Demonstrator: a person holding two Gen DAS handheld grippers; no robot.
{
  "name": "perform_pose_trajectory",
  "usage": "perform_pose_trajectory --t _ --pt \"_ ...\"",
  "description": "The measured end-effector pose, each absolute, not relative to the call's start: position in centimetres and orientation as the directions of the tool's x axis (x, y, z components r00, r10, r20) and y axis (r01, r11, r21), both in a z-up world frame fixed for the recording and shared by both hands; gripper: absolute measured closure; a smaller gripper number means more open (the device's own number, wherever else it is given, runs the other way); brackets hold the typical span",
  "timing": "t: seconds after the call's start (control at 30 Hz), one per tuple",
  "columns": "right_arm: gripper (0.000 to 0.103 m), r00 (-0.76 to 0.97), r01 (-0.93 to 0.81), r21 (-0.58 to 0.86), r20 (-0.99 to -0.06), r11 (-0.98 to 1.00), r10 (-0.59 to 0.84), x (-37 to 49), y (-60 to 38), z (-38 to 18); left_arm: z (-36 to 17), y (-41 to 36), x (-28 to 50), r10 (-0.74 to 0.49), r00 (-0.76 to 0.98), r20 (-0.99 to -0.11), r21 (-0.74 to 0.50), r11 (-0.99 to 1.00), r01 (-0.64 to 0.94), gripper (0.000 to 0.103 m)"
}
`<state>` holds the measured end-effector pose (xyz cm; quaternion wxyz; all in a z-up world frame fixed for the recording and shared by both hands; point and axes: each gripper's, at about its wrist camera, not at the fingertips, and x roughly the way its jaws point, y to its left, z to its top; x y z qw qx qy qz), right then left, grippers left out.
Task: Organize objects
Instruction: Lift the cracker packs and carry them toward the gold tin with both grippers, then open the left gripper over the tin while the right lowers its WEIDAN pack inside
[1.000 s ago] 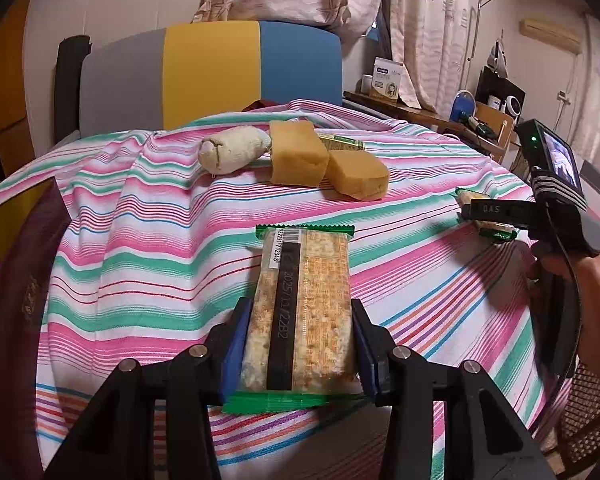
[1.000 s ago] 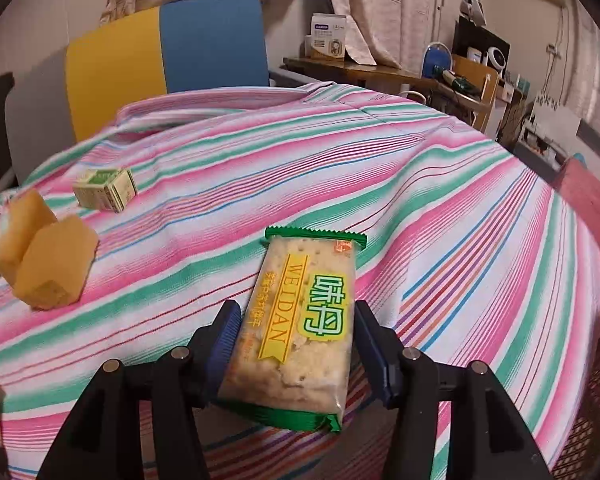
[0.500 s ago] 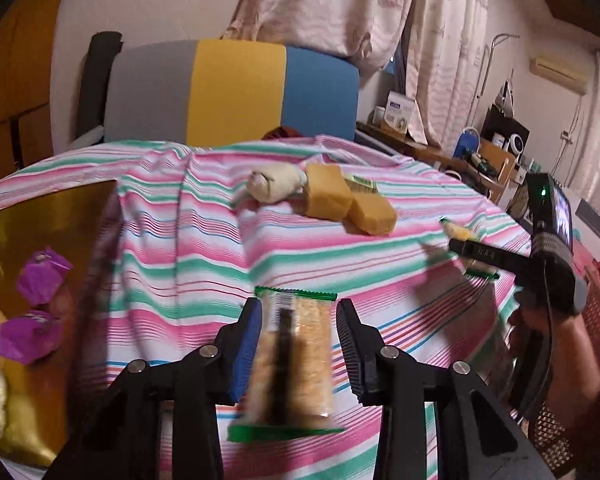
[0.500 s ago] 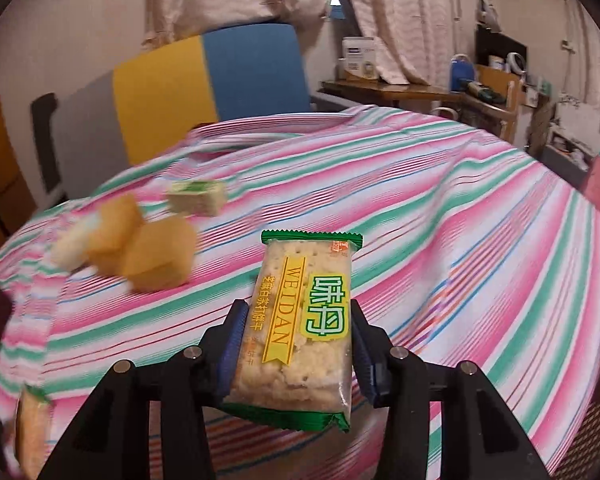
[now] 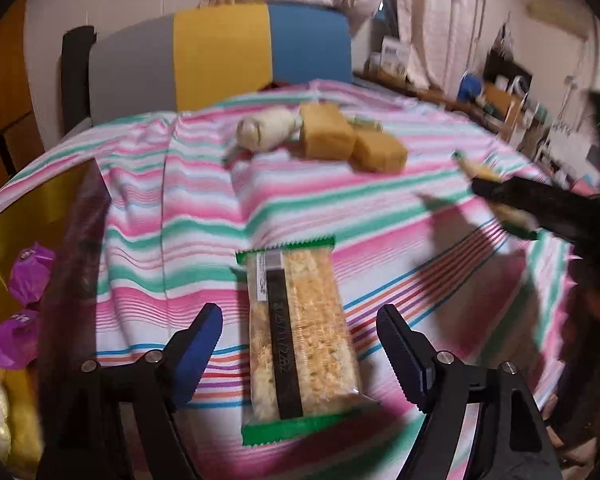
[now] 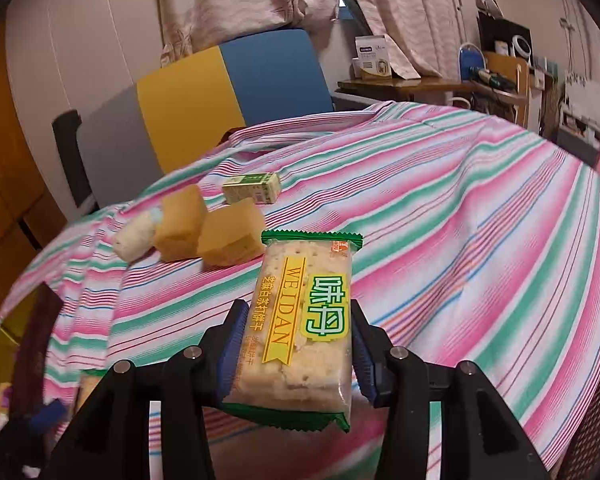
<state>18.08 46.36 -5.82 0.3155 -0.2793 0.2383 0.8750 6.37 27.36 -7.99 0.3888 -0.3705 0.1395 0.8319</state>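
Now the left gripper (image 5: 300, 344) is opening: its blue pads stand clear on either side of a cracker packet (image 5: 298, 344) that lies between them, seam side up, and neither pad touches it. The packet sits low in the centre of the left wrist view on the striped tablecloth (image 5: 188, 216), with bare cloth ahead of it up to a cluster in the upper middle: a pale wrapped roll (image 5: 266, 132) and two yellow cake blocks (image 5: 352, 140) touching one another. At the left edge of that view a gold-lined box (image 5: 4, 216) holds purple wrapped sweets (image 5: 16, 320). Along the packet's dark seam runs a printed code, too blurred to read surely.

From the right edge of the same view the right gripper (image 6: 296, 344) reaches in, dark and blurred. In its own view it pinches a second cracker packet (image 6: 304, 328), both pads pressed on the long sides, the packet lifted clear of the cloth. Its label reads "WEIDAN" on a yellow band, with large green Chinese characters beside it. Beyond it, centre left, the same roll and cakes sit near a small green carton (image 6: 252, 187), whose print is too small to read. To the right the cloth is open as far as its far edge.
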Motion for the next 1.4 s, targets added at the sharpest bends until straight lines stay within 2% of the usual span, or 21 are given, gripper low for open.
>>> perform_pose_trajectory --t 0.1,0.13,0.17,0.2,0.23,0.53,0.9,1.17,1.4 --pt "0.055 -0.668 -0.672 0.277 -0.628 -0.687 0.4 18.5 45.6 -5.6 -8.4 27.3 5.9 0.566 -0.409 -0.716 -0.089 -0.655 -0.75 0.021" --pt "0.055 -0.677 -0.666 0.292 -0.623 -0.687 0.392 18.7 45.3 -5.5 -8.5 27.4 5.9 0.573 -0.403 -0.714 -0.095 -0.649 -0.755 0.024" --pt "0.055 -0.695 -0.653 0.323 -0.616 -0.685 0.371 18.7 44.8 -5.5 -8.5 27.3 6.0 0.59 -0.399 -0.702 -0.103 -0.639 -0.763 0.033" --pt "0.055 -0.695 -0.653 0.323 -0.616 -0.685 0.371 18.7 44.8 -5.5 -8.6 27.2 6.1 0.604 -0.378 -0.702 -0.122 -0.624 -0.772 0.055" --pt "0.055 -0.702 -0.646 0.335 -0.613 -0.685 0.363 18.8 44.6 -5.5 -8.6 27.2 6.0 0.623 -0.344 -0.702 -0.16 -0.609 -0.777 0.057" --pt "0.055 -0.746 -0.594 0.385 -0.591 -0.706 0.306 18.9 42.2 -5.0 -8.0 24.4 6.3 0.658 -0.333 -0.675 -0.267 -0.639 -0.722 0.058" --pt "0.055 -0.784 -0.495 0.418 -0.593 -0.762 0.185 16.4 38.1 -4.6 -3.5 19.2 5.9 0.682 -0.422 -0.598 -0.289 -0.674 -0.68 0.058" --pt "0.055 -0.822 -0.346 0.418 -0.567 -0.84 0.056 13.4 33.0 -2.6 -1.3 14.2 2.7 0.634 -0.519 -0.573 -0.288 -0.749 -0.596 0.058" --pt "0.055 -0.829 -0.195 0.416 -0.554 -0.888 -0.078 10.9 28.0 -1.2 -1.3 9.4 -1.7 0.546 -0.575 -0.609 -0.287 -0.828 -0.482 0.058"
